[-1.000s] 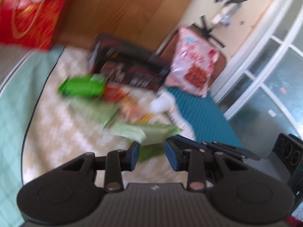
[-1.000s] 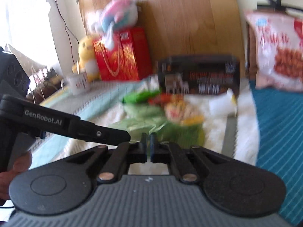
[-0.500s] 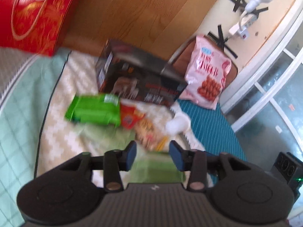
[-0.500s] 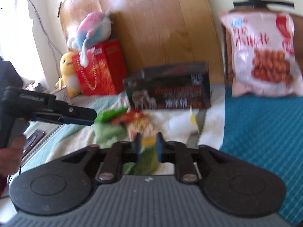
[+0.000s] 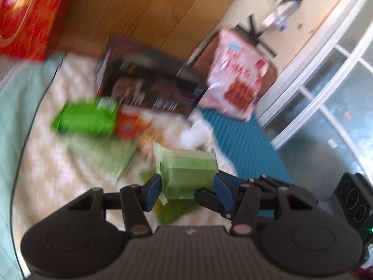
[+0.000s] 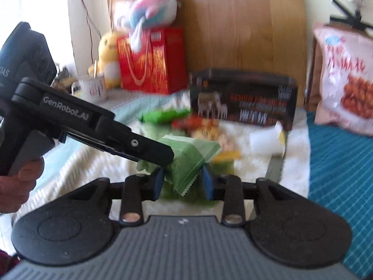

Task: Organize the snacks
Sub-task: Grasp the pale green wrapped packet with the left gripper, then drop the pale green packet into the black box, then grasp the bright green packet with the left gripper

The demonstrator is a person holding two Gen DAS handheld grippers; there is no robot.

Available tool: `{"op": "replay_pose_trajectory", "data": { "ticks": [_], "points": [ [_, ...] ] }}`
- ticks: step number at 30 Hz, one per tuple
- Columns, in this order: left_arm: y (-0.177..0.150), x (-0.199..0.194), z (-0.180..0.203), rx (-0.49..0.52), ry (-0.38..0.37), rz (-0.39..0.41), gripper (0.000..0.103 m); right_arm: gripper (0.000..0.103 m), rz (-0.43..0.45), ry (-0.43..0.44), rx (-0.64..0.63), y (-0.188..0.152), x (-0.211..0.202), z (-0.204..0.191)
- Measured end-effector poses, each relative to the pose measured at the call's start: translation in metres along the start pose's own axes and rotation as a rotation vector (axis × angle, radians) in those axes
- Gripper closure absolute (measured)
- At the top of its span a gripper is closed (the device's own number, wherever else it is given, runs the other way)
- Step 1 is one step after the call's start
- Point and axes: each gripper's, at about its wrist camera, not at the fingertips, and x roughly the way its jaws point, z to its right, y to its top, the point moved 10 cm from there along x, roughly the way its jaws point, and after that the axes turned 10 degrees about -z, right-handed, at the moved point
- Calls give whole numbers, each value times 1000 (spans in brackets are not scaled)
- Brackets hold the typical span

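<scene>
Left gripper (image 5: 187,187) fingers pinch pale green packet (image 5: 188,170) — right gripper (image 6: 184,182) fingers spread around its corner.

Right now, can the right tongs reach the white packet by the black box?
Likely, once clear: the right tongs, jaws just opened, straddle the pale green packet in the left tongs, also just opened; beyond, the white packet lies uncovered.

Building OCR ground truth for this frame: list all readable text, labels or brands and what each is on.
"GenRobot.AI": side of the left gripper, right wrist view.
"DAS": cut-off letters on the dark device above it.
Black box: print too blurred to read.
Pink snack bag: characters blurred.
Red gift bag: label unreadable.
</scene>
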Motion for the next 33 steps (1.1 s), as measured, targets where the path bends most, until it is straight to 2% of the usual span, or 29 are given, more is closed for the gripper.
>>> {"op": "replay_pose_trajectory", "data": {
  "ticks": [3,6,10,13,16,19,21,22,24,28,30,32,33],
  "points": [
    [43,-7,13,59,16,60,53,65,76,-38,-23,34,-6,12],
    [95,4,13,99,50,113,52,65,122,-72,-24,75,8,38],
    [149,41,-9,64,103,119,49,65,82,-73,33,113,52,83],
    [166,68,-30,9,143,93,45,61,28,-82,42,121,83,98],
    [168,79,-48,-25,190,79,41,55,-1,-93,65,120,100,108],
    [158,53,-53,-20,144,121,37,53,51,-81,120,113,81,107],
    [147,23,-60,-13,144,183,33,54,68,-5,154,104,70,98],
    [142,10,-67,-24,149,216,27,54,54,53,161,96,69,90],
    [127,-5,-88,-75,190,231,26,54,-10,129,169,79,77,73],
    [93,10,-131,-216,238,127,29,54,-130,122,218,61,117,63],
    [76,17,-138,-241,243,85,33,55,-176,126,265,53,132,62],
    [60,21,-135,-247,212,61,37,71,-194,140,277,46,131,54],
    [53,21,-131,-242,198,59,37,72,-196,147,279,43,125,49]
  ]
}}
